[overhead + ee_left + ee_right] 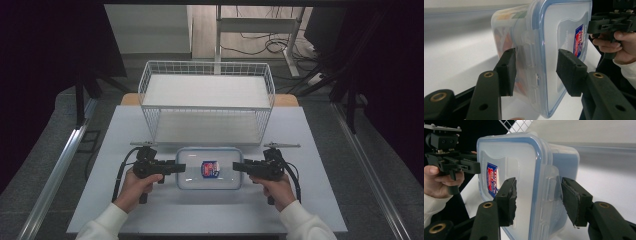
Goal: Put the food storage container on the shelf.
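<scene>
The box (pixel 209 168) sits at the table's (pixel 125 130) near centre, in front of the wire basket (pixel 207 82).

The left gripper (pixel 180 167) straddles the box's left end latch, jaws released, pads not pressing. The right gripper (pixel 237 166) does likewise at the right end.

Risks:
1. Uneven closure may slide the box sideways.
2. Gripping on a latch (pixel 530 40) may pop the lid (pixel 564 30) open.

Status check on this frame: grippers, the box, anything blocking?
Left gripper and right gripper straddle opposite short ends of the lidded plastic box, pad contact unclear. Box flat on the table, lid on. Wire rack stands behind, nothing between.
</scene>
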Demonstrator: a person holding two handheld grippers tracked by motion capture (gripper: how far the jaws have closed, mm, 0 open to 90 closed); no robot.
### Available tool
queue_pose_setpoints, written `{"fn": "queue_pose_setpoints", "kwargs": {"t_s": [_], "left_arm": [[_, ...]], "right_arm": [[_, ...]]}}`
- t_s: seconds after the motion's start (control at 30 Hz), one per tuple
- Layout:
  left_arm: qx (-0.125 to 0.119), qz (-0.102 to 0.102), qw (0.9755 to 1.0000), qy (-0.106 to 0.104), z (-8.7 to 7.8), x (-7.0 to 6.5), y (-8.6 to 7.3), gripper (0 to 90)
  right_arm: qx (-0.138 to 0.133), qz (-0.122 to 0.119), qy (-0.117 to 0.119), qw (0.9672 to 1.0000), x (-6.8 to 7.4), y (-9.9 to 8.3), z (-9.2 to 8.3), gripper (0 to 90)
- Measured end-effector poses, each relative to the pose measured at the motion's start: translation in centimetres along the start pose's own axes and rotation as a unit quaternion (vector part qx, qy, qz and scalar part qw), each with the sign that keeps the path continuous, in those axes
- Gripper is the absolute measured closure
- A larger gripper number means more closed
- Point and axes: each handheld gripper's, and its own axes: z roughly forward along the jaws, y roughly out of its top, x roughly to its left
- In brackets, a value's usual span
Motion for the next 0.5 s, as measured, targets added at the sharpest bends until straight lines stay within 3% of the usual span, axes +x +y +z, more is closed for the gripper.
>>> {"fn": "queue_pose_setpoints", "kwargs": {"t_s": [0.17,0.5], "left_arm": [[-0.003,0.001,1.0,0.001,0.1,0.5,0.6,50.7],[-0.011,-0.007,0.9999,-0.003,0.7,3.9,3.0,51.0]], "right_arm": [[-0.002,-0.005,-0.001,1.0,-0.3,0.7,0.4,47.2],[-0.011,-0.001,-0.001,0.9999,-2.0,3.6,2.8,47.3]]}}
